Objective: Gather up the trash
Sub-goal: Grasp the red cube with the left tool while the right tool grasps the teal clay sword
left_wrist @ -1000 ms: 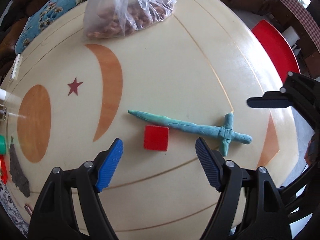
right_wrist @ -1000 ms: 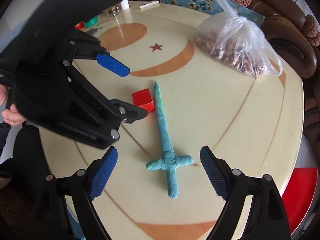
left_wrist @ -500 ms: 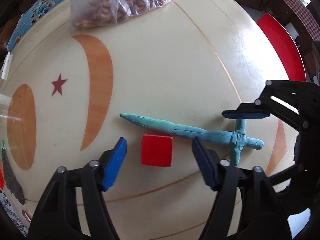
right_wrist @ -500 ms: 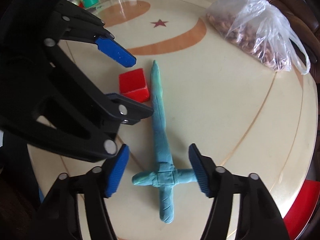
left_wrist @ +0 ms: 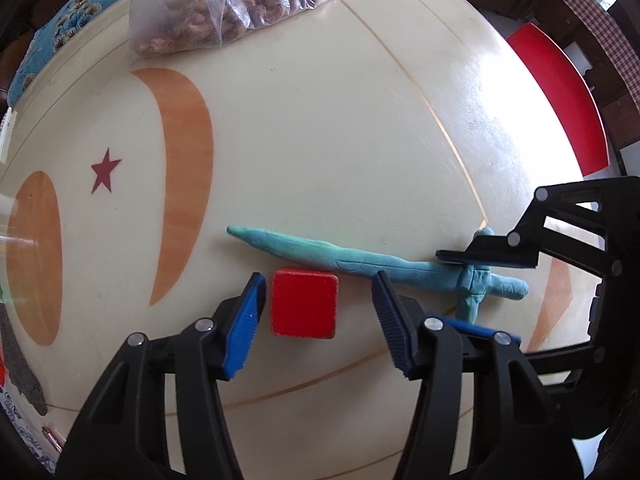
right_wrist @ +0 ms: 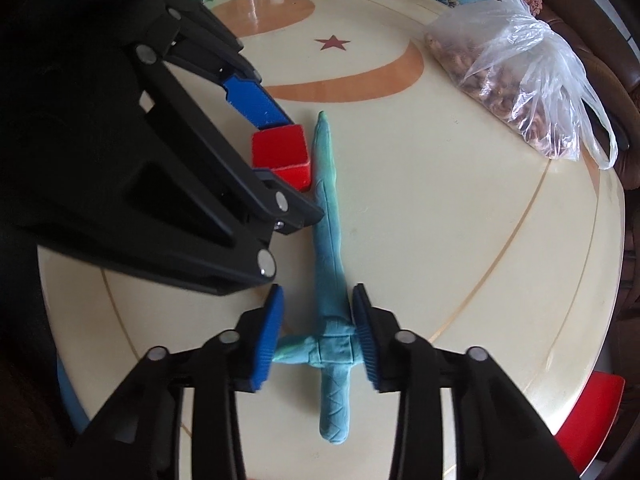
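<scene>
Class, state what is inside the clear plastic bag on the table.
The clear plastic bag holds small brownish pieces, perhaps nuts; crinkled folds hide details and anything beneath them.

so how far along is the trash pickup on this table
Nothing looks collected yet: the red cube and the teal sword both lie on the table. In hand: the left tongs have just been closing around the cube, a gap showing at one pad; the right tongs have just been closing at the sword's crossguard, grip unclear. Left: lifting both and binning them; no bin is in view.
</scene>
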Tool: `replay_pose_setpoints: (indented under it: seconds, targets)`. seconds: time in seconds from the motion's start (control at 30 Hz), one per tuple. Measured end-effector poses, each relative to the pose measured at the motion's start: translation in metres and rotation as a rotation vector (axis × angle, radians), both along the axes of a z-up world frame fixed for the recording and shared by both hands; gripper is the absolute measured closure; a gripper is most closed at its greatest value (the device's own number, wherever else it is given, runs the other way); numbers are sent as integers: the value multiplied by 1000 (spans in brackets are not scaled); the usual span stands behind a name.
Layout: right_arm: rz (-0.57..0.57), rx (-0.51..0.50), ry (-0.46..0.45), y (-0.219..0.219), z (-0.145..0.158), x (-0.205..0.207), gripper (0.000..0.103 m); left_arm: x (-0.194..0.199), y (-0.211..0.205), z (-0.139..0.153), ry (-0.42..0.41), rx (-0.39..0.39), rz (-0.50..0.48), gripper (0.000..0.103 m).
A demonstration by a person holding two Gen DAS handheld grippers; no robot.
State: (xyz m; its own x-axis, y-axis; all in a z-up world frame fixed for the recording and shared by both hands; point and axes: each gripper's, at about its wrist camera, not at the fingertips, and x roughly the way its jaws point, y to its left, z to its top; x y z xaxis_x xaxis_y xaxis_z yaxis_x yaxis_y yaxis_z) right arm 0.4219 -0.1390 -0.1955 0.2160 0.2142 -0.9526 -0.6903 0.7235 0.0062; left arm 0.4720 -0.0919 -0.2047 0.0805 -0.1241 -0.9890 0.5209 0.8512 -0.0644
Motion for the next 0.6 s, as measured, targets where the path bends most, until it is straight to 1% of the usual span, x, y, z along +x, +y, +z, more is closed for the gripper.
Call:
replay_pose_setpoints:
  seconds: [0.03,0.07,0.1,0.13,0.2,0.27,0.37,0.5,0.6]
  targets:
    - [-6,-2,-1,-1,0,1,82,-1,0,0,5,-5,3,48]
    - [-19,-5,-3,-3,0,2,85,-1,0,-1,7,-8,3,48]
    - [-36,-4,-2,-6,1,2,85,-2,1,-1,9,-5,1,50]
    - [-49,-2,-3,-8,1,2,85,-3,0,-2,11,0,-3,54]
    - [-72,-17,-25,-8,2,-3,85,-2,-2,-5,2,12,-11,56]
    - [-94,-32,-56,-7,2,-7,85,-4,-3,-5,-8,24,-1,64]
    - [-173,-34,-69,-12,3,-11,85,-3,1,-5,9,9,11,73]
    - [-263,-30,-57,-17,3,-12,85,-5,8,-5,-1,16,10,73]
    - [-271,-45,-69,-15,4,-18,85,-8,9,-4,-11,20,10,73]
